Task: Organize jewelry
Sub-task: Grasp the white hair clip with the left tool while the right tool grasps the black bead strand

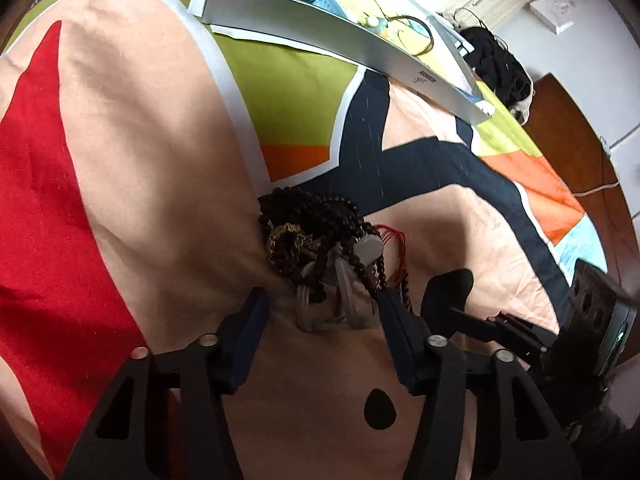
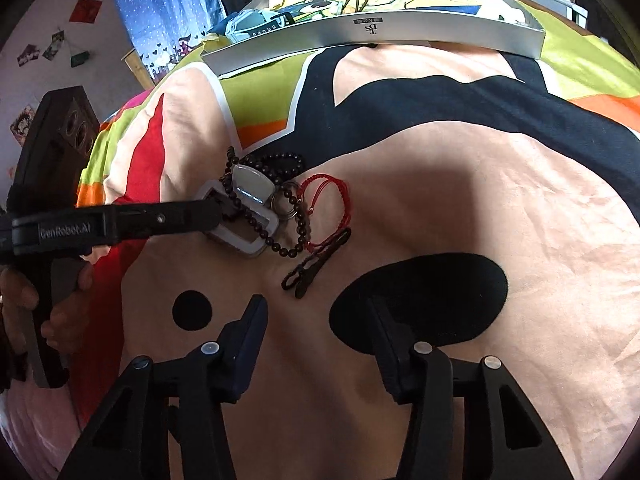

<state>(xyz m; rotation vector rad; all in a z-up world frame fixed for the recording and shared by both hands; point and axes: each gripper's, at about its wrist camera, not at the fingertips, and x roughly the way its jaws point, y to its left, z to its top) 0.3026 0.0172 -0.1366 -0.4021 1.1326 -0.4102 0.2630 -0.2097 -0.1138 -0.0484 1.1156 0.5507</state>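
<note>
A tangled pile of jewelry lies on the patterned bedspread: dark bead strands (image 1: 320, 220) (image 2: 276, 160), a gold chain (image 1: 286, 234), a red cord bracelet (image 2: 324, 196), a pale flat pendant (image 2: 252, 184) and a clear rectangular frame piece (image 1: 332, 312) (image 2: 244, 232). My left gripper (image 1: 324, 300) is open, its fingers on either side of the pile's near edge; in the right wrist view it (image 2: 216, 210) reaches into the pile from the left. My right gripper (image 2: 316, 316) is open and empty, short of a black clip (image 2: 308, 264).
A shallow silver-walled box (image 1: 320, 40) (image 2: 400, 28) with a cartoon lining lies at the far side of the bed, a cord loop inside. The right gripper's body (image 1: 560, 320) shows at the right. A wooden floor and a black bundle (image 1: 500, 68) lie beyond the bed.
</note>
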